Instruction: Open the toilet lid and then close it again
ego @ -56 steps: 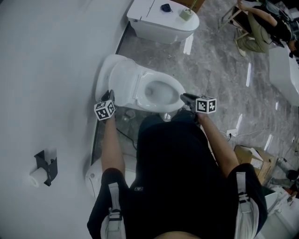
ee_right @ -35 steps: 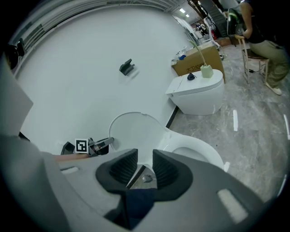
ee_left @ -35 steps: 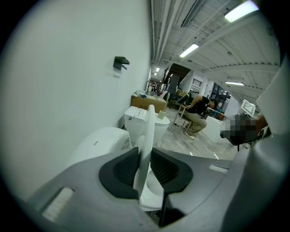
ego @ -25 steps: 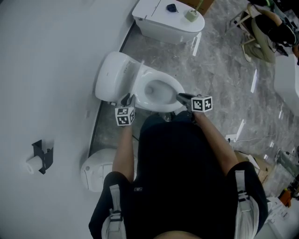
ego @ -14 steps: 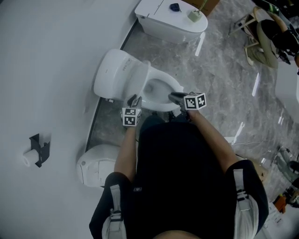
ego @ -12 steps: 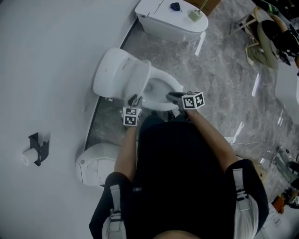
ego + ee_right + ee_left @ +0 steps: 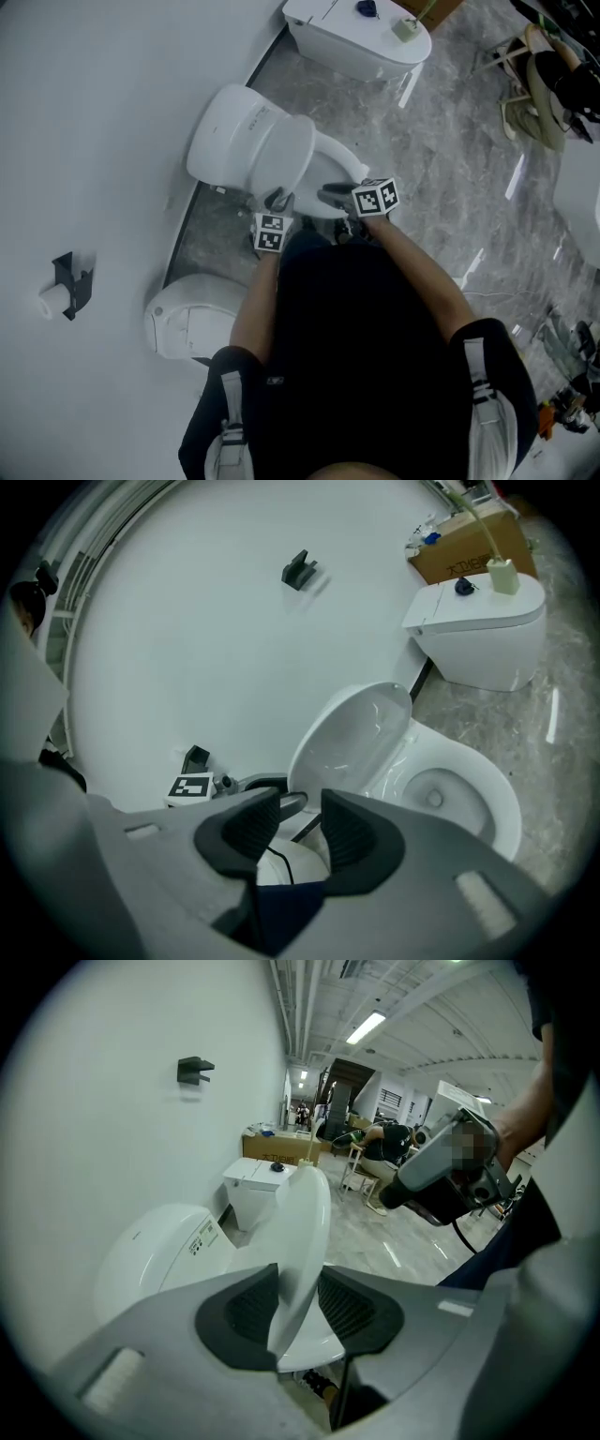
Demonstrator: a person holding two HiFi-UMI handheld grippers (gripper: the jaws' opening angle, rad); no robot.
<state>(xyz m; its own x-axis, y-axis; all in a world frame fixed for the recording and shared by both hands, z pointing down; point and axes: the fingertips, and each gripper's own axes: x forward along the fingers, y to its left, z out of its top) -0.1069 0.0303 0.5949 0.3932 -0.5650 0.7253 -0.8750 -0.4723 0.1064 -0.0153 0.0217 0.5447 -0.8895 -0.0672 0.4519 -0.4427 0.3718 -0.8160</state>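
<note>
The white toilet lid [image 7: 281,155] leans forward, half lowered over the bowl [image 7: 342,169]. In the left gripper view, the lid's [image 7: 305,1232] front edge runs between the jaws of my left gripper [image 7: 298,1312]. Those jaws have just been opening and the pads flank the edge without clearly pressing it. In the head view my left gripper [image 7: 278,200] sits at the lid's near edge. My right gripper [image 7: 328,195] hovers over the bowl's near rim; its jaws have just been opening with nothing between them. The right gripper view shows the lid's underside [image 7: 352,738] and the bowl [image 7: 459,794] beyond my right gripper [image 7: 300,827].
A second toilet [image 7: 361,37] with small items on top stands farther back. Another white toilet [image 7: 183,319] sits close at the left. A black paper holder [image 7: 64,286] hangs on the white wall. A cardboard box [image 7: 469,546] stands against the wall. Chairs [image 7: 548,84] stand at the right.
The lid has swung from upright against the tank to leaning forward over the bowl. My left gripper moved right with its edge. My right gripper shifted left over the bowl.
</note>
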